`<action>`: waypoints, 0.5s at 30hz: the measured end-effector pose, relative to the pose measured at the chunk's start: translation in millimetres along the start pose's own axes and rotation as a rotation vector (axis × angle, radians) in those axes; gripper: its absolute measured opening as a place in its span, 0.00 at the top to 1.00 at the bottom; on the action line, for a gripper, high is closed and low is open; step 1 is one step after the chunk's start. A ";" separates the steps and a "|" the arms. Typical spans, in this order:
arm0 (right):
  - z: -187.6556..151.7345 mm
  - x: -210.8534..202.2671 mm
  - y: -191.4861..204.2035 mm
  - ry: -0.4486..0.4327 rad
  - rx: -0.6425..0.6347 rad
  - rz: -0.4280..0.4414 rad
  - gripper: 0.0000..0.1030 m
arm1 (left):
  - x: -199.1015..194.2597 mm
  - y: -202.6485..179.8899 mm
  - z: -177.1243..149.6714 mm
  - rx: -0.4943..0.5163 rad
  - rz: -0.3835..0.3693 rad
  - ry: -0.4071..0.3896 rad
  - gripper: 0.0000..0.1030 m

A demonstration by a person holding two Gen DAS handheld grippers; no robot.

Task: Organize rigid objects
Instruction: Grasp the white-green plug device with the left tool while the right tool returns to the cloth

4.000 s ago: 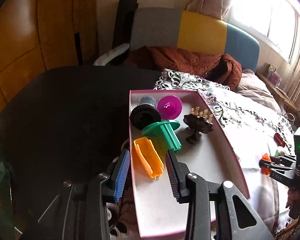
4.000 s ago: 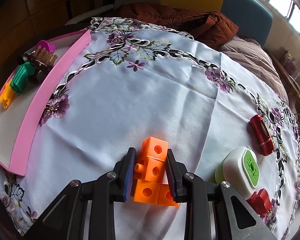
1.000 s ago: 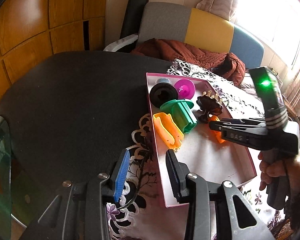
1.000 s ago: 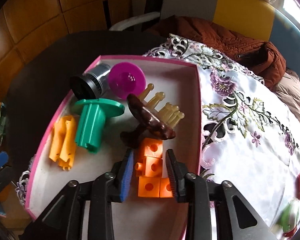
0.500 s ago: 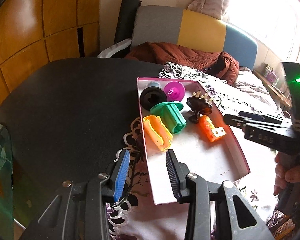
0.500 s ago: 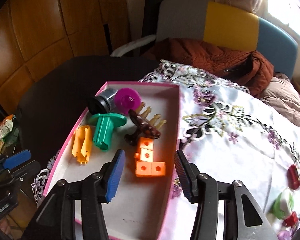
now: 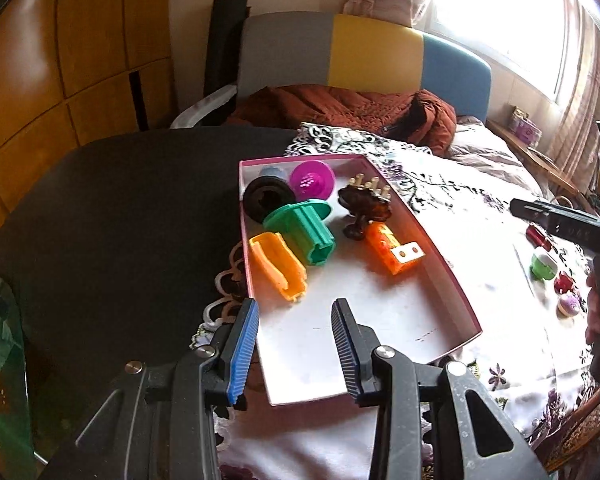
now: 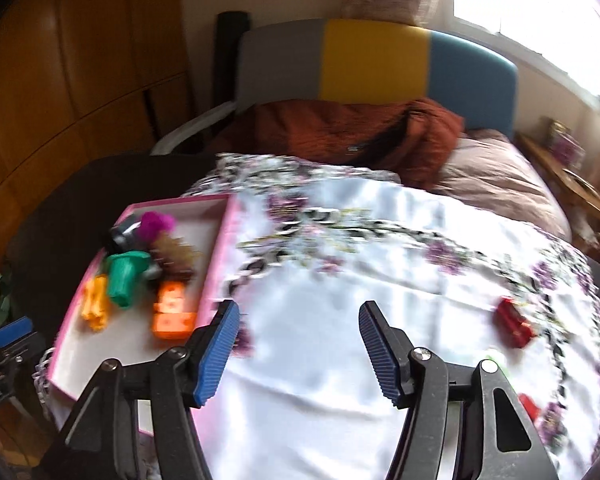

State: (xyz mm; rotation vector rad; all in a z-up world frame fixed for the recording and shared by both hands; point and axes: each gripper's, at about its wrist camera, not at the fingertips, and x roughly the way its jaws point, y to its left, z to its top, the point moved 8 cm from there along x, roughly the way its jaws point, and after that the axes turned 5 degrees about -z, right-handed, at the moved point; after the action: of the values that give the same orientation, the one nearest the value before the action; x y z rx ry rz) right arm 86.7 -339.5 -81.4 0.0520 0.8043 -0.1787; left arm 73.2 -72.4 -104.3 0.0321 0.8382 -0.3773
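Observation:
A pink-rimmed tray (image 7: 456, 280) holds an orange block piece (image 7: 392, 250), a green flanged part (image 7: 304, 228), an orange clip (image 7: 278, 266), a brown hair claw (image 7: 364, 204), a magenta cup (image 7: 312, 180) and a black ring (image 7: 266, 200). My left gripper (image 7: 294, 344) is open and empty over the tray's near end. My right gripper (image 8: 298, 354) is open and empty over the white cloth, to the right of the tray (image 8: 220, 256); the orange block (image 8: 172, 312) lies in the tray. It also shows at the right edge of the left wrist view (image 7: 516, 206).
A floral white tablecloth (image 8: 380, 280) covers the dark round table (image 7: 120, 216). A red object (image 8: 512, 324) lies on the cloth at the right, also in the left view (image 7: 538, 236) near a green-white case (image 7: 544, 266) and other small items. A chair with a rust jacket (image 7: 340, 108) stands behind.
My right gripper has let go of the orange block in the tray, opened wide and swung right over the cloth. The left gripper has stayed open near the tray's near end.

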 end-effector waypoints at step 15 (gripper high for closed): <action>-32.8 -33.3 -228.4 -0.058 0.412 -0.392 0.29 | 10.4 -70.5 11.8 0.160 -0.083 0.018 0.63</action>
State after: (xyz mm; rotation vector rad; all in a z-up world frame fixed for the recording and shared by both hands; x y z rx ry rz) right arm -0.1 -555.7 -75.3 0.2770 0.7030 -0.7127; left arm 64.1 -143.6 -95.5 0.1498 0.8276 -0.5218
